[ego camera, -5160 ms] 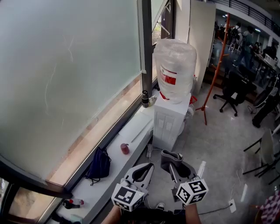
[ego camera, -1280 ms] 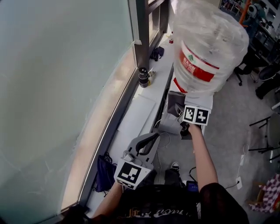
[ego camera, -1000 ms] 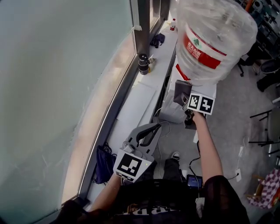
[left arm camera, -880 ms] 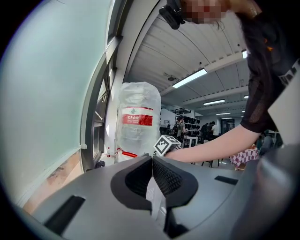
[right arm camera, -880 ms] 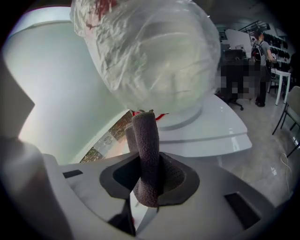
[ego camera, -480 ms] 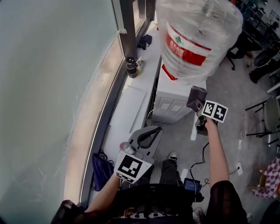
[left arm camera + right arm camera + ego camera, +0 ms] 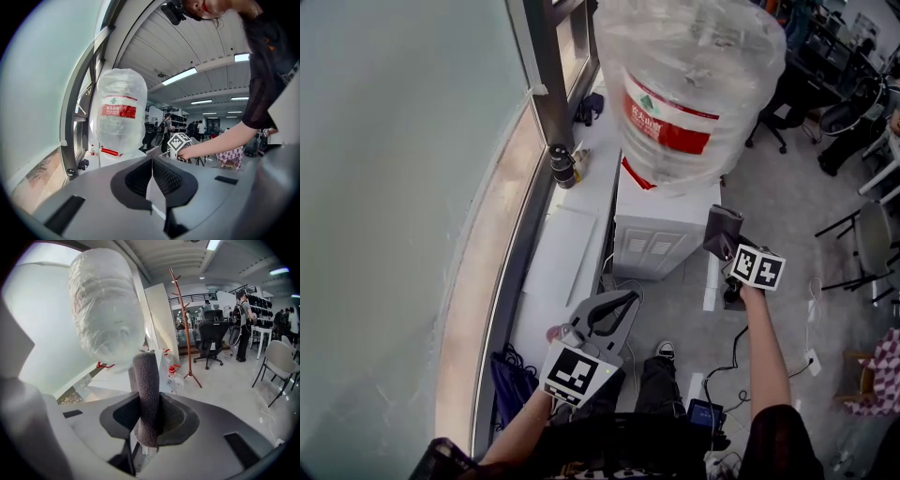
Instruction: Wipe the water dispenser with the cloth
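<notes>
The white water dispenser (image 7: 658, 244) stands by the window sill, with a large plastic-wrapped bottle (image 7: 689, 89) bearing a red label on top. My right gripper (image 7: 724, 240) is shut on a dark grey cloth (image 7: 722, 232), held just off the dispenser's right side near its top. In the right gripper view the cloth (image 7: 147, 394) stands upright between the jaws, with the bottle (image 7: 105, 310) close ahead. My left gripper (image 7: 614, 307) hangs low in front of the dispenser, shut with nothing in it. The left gripper view shows the bottle (image 7: 117, 117) beyond the jaws.
A white sill (image 7: 558, 262) runs along the frosted window (image 7: 394, 187), with a dark cup (image 7: 561, 167) on it. Cables (image 7: 736, 337) lie on the floor. A wooden coat stand (image 7: 183, 319), office chairs (image 7: 212, 341) and people stand farther off.
Over the last second my right gripper has drawn the cloth from the dispenser's front top across to its right side. The left gripper has stayed low.
</notes>
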A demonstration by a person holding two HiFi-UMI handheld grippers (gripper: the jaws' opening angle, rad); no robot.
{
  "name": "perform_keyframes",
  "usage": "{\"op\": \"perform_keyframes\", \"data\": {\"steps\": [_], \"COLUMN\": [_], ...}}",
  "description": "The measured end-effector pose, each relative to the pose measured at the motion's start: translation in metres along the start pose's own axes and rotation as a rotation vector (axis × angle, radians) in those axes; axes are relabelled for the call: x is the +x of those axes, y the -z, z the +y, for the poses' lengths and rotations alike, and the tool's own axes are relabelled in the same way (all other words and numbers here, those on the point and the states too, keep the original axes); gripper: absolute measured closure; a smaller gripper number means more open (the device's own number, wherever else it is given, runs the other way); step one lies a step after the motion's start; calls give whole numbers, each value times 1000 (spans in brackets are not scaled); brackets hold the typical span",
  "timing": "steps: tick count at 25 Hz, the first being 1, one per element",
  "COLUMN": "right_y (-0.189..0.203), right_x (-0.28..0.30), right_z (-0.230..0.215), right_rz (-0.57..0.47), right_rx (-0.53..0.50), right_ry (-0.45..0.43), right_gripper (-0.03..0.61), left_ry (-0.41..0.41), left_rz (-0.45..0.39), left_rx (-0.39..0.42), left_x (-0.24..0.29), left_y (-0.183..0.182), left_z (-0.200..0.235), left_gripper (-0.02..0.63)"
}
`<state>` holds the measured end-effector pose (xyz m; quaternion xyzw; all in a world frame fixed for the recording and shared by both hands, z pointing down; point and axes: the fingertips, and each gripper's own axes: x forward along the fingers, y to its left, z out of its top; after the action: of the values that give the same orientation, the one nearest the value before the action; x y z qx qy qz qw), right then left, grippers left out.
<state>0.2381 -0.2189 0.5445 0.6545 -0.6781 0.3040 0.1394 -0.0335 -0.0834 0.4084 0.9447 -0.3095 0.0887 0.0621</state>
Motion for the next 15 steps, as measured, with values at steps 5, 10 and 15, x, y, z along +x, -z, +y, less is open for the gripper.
{"op": "perform_keyframes", "data": {"steps": [5,10,15], "right_y": [31,45,65], "right_x": [4,17,43], "right_z": [49,124,191], "right_rz": [4,-2,16], "right_rx": [-24,-117,-247], "right_ry": [-143,-271,-344], "right_gripper": [469,469,469], "left_ry": [-15,-62,-97], "left_rz": [-3,-13,10], "left_rx": [1,-21,-22], "left_x": [1,-6,-18], "left_y": [2,6,19], "left_z": [10,23,37], "left_gripper": [594,594,594]}}
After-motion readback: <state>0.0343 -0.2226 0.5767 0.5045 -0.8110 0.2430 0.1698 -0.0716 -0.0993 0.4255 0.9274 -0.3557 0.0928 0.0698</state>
